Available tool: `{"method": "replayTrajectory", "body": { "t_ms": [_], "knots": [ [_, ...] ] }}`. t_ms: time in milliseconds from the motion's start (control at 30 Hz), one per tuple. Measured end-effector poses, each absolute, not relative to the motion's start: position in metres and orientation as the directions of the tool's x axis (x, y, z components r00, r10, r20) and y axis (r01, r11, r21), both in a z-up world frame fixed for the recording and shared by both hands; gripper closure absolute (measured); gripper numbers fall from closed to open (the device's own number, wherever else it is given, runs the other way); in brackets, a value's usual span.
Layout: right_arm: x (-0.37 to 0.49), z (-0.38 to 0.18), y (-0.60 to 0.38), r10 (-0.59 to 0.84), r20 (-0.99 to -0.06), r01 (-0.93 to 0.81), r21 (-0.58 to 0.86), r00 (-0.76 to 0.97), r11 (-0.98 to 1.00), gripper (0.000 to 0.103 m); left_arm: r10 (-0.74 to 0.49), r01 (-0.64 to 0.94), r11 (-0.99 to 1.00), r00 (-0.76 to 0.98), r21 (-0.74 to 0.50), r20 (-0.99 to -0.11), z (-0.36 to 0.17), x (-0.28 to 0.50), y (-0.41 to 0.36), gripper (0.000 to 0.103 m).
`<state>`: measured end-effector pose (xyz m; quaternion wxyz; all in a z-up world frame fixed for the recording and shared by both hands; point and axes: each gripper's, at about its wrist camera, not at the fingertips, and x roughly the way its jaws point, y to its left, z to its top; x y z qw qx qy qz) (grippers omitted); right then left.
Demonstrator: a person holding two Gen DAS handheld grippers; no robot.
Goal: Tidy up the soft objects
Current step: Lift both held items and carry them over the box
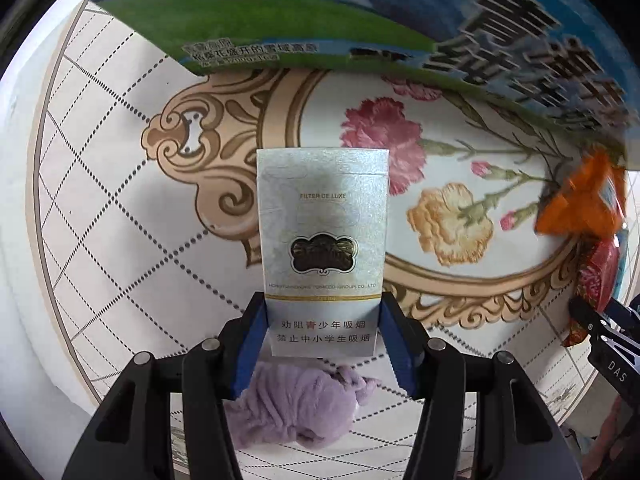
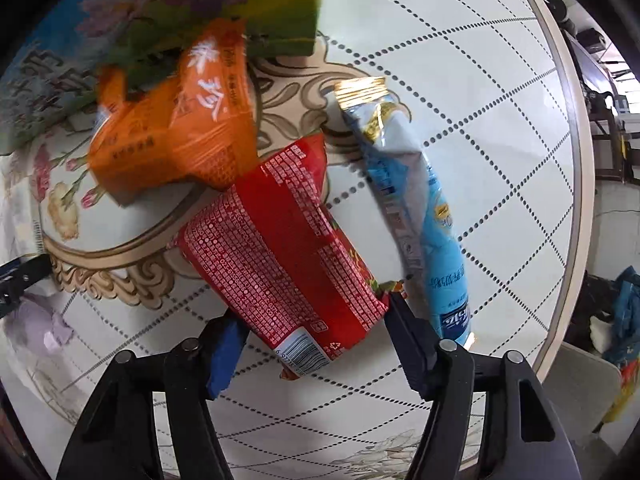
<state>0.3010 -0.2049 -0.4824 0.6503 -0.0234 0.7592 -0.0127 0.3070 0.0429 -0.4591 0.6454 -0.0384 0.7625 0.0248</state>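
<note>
I have both tools loaded at once. My left gripper (image 1: pixel 322 320) is clamped on the lower sides of a silver-white cigarette pack (image 1: pixel 322 240), which stands upright between the blue pads and is lifted above the table (image 1: pixel 120 208), a round top printed with flowers and a dotted lattice. Under that gripper, toward the near edge, lies a lilac plush item (image 1: pixel 296 404) (soft, crumpled, shape unclear). My right gripper (image 2: pixel 316 332) is closed on the near end of a red snack bag (image 2: pixel 280 256), which slants away toward the table's middle; whether the far end rests on the surface I cannot tell. Beyond it sits an orange packet (image 2: pixel 176 136), blurred, its top touching or tucked under a large blue-and-green printed box (image 2: pixel 168 20) at the far edge. Just beside the red bag on its right lies a long light-blue pouch (image 2: pixel 412 208) with a gold crimped top, flat on the table.

I judge this to be the carrying step: two items are in hand and neither is placed yet. No obvious container shows clearly, so the next move calls for choosing a drop spot, probably by the box, keeping the red bag from dragging the pouch, and setting the pack down upright before I release either grip.
</note>
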Motion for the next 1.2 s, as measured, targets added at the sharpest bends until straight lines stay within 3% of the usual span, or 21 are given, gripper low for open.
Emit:
{"method": "replayTrajectory", "body": {
  "t_ms": [333, 667, 1200],
  "knots": [
    [0.246, -0.461, -0.199, 0.094, -0.982, 0.020, 0.092, -0.165, 0.996, 0.044, -0.056, -0.049, 0.997, -0.076, -0.053, -0.996, -0.423, 0.267, 0.025, 0.050],
    [0.213, -0.390, -0.182, 0.191, -0.980, -0.035, 0.193, -0.053, 0.980, 0.047, -0.101, 0.004, 0.995, 0.022, -0.101, -0.995, -0.374, 0.238, 0.011, 0.050],
    [0.277, -0.283, -0.156, 0.351, -0.932, -0.036, 0.349, 0.092, 0.936, 0.049, -0.225, 0.054, 0.974, 0.180, -0.219, -0.957, -0.244, 0.292, 0.016, 0.050]
  ]
}}
